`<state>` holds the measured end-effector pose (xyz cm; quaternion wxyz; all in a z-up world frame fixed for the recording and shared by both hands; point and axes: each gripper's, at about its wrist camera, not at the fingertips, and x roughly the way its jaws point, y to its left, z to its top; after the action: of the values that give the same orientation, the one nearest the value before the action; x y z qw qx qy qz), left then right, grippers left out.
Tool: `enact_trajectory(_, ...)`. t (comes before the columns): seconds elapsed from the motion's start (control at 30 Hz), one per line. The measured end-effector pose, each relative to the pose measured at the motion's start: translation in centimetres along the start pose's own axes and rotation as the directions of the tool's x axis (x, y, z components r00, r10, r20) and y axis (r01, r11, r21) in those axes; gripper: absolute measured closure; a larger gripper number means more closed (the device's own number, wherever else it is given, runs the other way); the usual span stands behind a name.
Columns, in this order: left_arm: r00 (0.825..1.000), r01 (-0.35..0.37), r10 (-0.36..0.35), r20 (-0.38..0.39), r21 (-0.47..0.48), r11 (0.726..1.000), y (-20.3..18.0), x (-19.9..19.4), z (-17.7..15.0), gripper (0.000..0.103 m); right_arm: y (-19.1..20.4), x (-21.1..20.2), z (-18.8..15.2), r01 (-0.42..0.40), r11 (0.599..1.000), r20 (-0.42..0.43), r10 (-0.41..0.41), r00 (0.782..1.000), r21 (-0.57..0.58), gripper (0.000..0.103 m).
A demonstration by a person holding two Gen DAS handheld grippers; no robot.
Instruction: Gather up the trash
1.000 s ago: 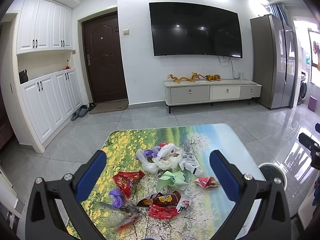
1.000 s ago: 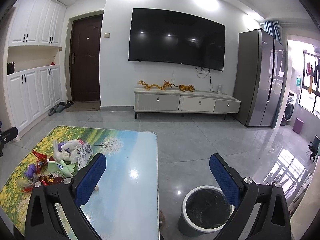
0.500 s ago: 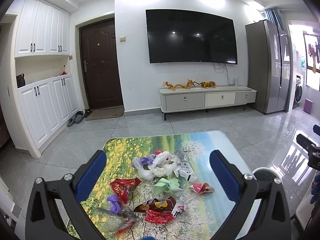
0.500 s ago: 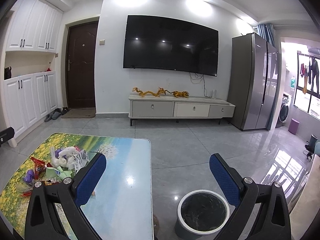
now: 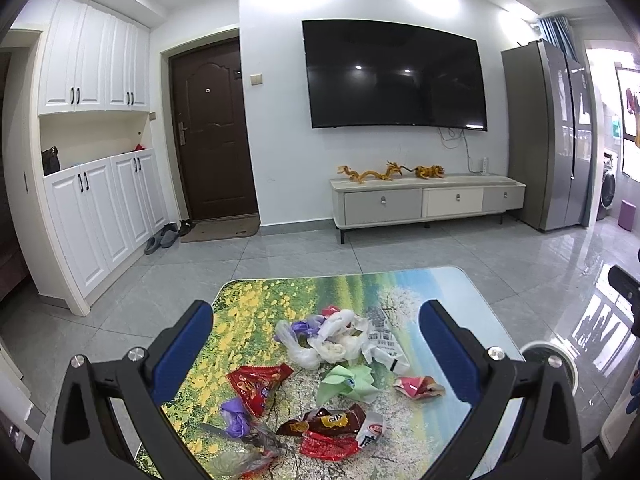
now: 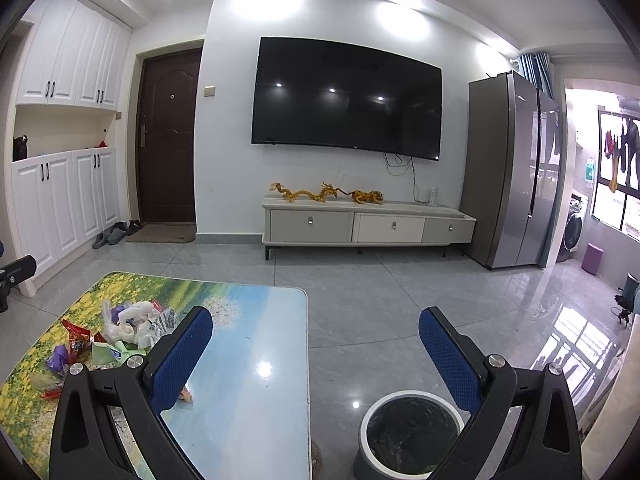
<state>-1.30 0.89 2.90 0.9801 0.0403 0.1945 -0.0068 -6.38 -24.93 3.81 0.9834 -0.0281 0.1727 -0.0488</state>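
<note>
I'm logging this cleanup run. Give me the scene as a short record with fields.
setting: living room, tiled floor
table: picture-print top
trash: loose pile on the table; red snack wrapper, green paper, white plastic bags, purple bag
bin: white-rimmed trash bin on the floor beside the table's right edge, black liner
left gripper: open, empty, above the pile
right gripper: open, empty, between table edge and bin
progress: no trash picked up yet
</note>
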Motion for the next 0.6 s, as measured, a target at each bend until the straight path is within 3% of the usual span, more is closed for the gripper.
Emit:
enact_trajectory(0.27,1.000,-0.004,0.004,0.027,0.003,1.000,-0.1,0.5,0.3,0.000,0.0,0.6,0.2,-0.023,1.000,0.012,0.023,1.000,0.008,0.000)
enact_trajectory(0.6,1.000,0.005,-0.005,-0.003,0.015,1.000,1.5,1.9,0.6,0.000,0.0,1.9,0.0,-0.034,0.999,-0.030,0.035,0.999,0.004,0.000)
